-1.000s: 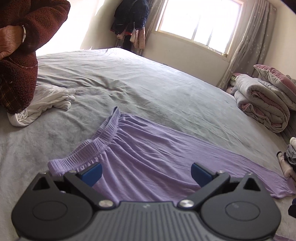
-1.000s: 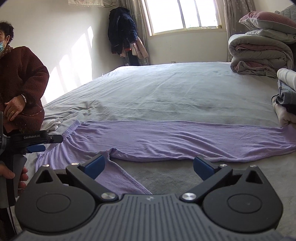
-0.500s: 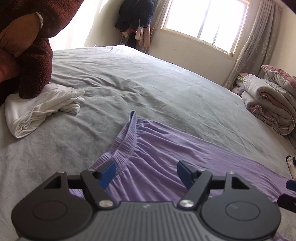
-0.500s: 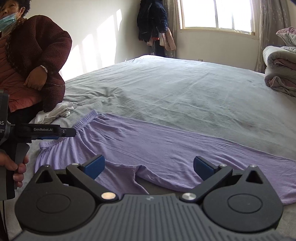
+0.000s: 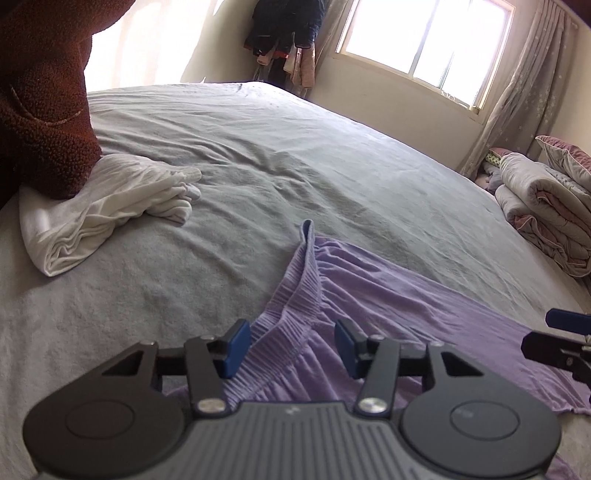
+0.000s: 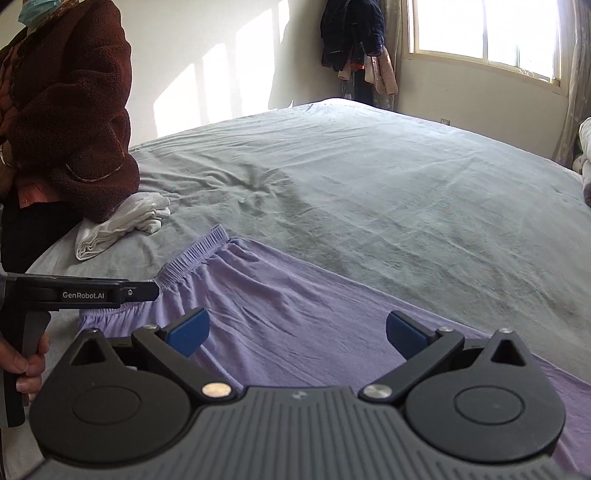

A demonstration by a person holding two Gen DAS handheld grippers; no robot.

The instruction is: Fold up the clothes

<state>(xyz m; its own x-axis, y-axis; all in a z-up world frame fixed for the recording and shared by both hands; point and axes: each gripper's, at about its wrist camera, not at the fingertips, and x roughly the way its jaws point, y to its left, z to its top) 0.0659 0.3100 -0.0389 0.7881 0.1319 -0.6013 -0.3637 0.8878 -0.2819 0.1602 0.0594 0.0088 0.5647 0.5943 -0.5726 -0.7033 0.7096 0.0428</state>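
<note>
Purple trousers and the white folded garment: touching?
Apart. The right wrist view shows bare grey sheet between the purple trousers and the white folded garment.

one purple garment (image 5: 369,295), one white folded cloth (image 5: 103,206), two grippers (image 5: 291,345).

beyond the trousers (image 6: 295,306) the bed (image 6: 369,177) lies bare and open toward the window (image 6: 484,29). left of the trousers, a white bundle (image 6: 118,225) and a person's coat (image 6: 74,122) block passage.
</note>
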